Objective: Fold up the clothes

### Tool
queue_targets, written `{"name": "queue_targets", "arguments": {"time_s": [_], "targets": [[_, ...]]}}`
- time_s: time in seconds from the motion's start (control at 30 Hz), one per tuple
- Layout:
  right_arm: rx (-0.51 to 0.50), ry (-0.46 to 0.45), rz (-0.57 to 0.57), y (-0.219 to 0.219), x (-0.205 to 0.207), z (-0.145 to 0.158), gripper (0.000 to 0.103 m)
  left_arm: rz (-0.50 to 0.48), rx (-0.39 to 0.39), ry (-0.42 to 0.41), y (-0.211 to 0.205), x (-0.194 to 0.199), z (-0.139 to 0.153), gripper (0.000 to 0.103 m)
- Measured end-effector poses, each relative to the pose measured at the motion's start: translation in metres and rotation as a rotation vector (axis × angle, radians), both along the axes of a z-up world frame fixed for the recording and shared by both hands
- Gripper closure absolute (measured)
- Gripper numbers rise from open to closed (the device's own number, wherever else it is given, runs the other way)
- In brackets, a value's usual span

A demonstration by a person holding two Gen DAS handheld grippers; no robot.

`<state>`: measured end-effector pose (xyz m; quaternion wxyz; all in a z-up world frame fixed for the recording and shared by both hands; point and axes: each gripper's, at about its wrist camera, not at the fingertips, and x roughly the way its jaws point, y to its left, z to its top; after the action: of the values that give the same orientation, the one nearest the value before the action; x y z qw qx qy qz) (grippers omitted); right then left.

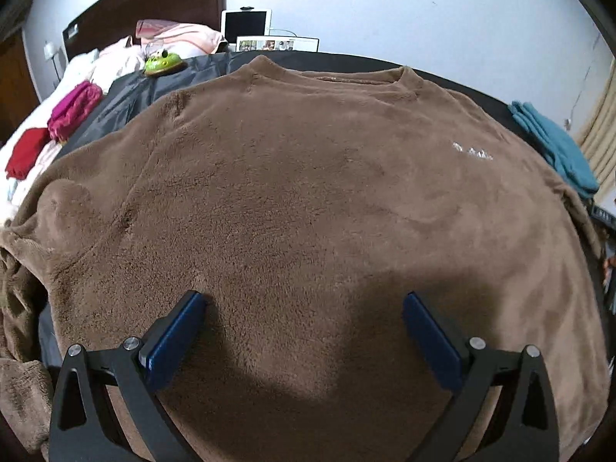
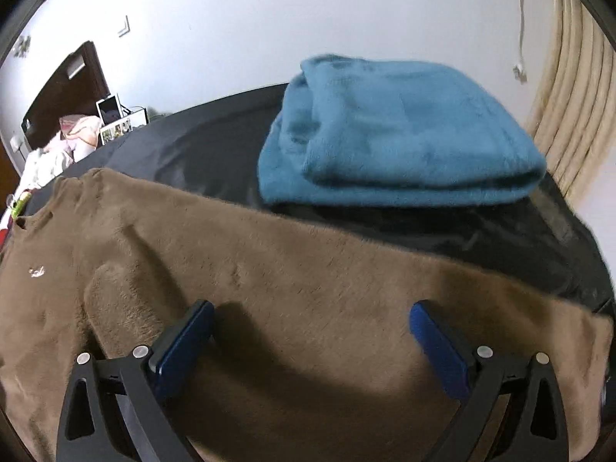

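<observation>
A brown fleece sweatshirt (image 1: 308, 192) lies spread flat, front up, on a dark sheet, its collar (image 1: 362, 77) at the far side and a small white logo (image 1: 471, 152) on the chest. My left gripper (image 1: 304, 304) hovers open over the lower body of the garment, nothing between its blue pads (image 1: 181, 331). In the right wrist view the same sweatshirt (image 2: 269, 288) stretches out to the right along its sleeve. My right gripper (image 2: 312, 315) is open above that sleeve area, holding nothing. The left sleeve is bunched at the left edge (image 1: 19, 288).
A folded teal fleece garment (image 2: 400, 134) rests on the dark sheet (image 2: 200, 150) beyond the sleeve, also at far right (image 1: 554, 146). Folded magenta (image 1: 75, 109) and red (image 1: 25, 152) clothes, a green toy (image 1: 165, 62) and a tablet (image 1: 246, 25) sit at the back left. Curtain (image 2: 569, 88) at right.
</observation>
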<state>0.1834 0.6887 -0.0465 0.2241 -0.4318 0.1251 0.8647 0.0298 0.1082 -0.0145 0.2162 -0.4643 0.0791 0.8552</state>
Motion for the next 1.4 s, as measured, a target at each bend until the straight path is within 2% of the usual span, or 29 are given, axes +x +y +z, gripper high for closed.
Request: {"name": "queue_targets", "arguments": {"time_s": [0.23, 0.37, 0.93, 1.03, 1.13, 1.3, 1.4], "targets": [[0.039, -0.037, 0.018, 0.024, -0.013, -0.001, 0.0, -0.021, -0.008, 0.026, -0.002, 0.006, -0.001, 0.0], [0.037, -0.035, -0.012, 0.041, -0.011, 0.001, 0.0, -0.023, -0.007, 0.03, -0.002, 0.005, -0.001, 0.0], [-0.112, 0.215, -0.227, 0.049, 0.177, 0.033, 0.0, -0.025, -0.021, 0.04, 0.0, 0.005, -0.002, 0.0], [-0.175, 0.225, -0.266, 0.058, 0.204, 0.026, 0.0, -0.025, -0.016, 0.039, 0.0, 0.005, -0.002, 0.0], [-0.211, 0.237, -0.314, 0.065, 0.221, 0.02, 0.0, -0.025, -0.008, 0.038, -0.001, 0.004, -0.002, 0.0], [-0.292, 0.281, -0.331, 0.073, 0.218, 0.014, 0.002, -0.026, 0.012, 0.034, -0.004, 0.004, 0.0, 0.0], [-0.285, 0.279, -0.351, 0.077, 0.212, 0.014, 0.005, -0.025, 0.018, 0.033, -0.004, 0.004, 0.0, 0.0]]}}
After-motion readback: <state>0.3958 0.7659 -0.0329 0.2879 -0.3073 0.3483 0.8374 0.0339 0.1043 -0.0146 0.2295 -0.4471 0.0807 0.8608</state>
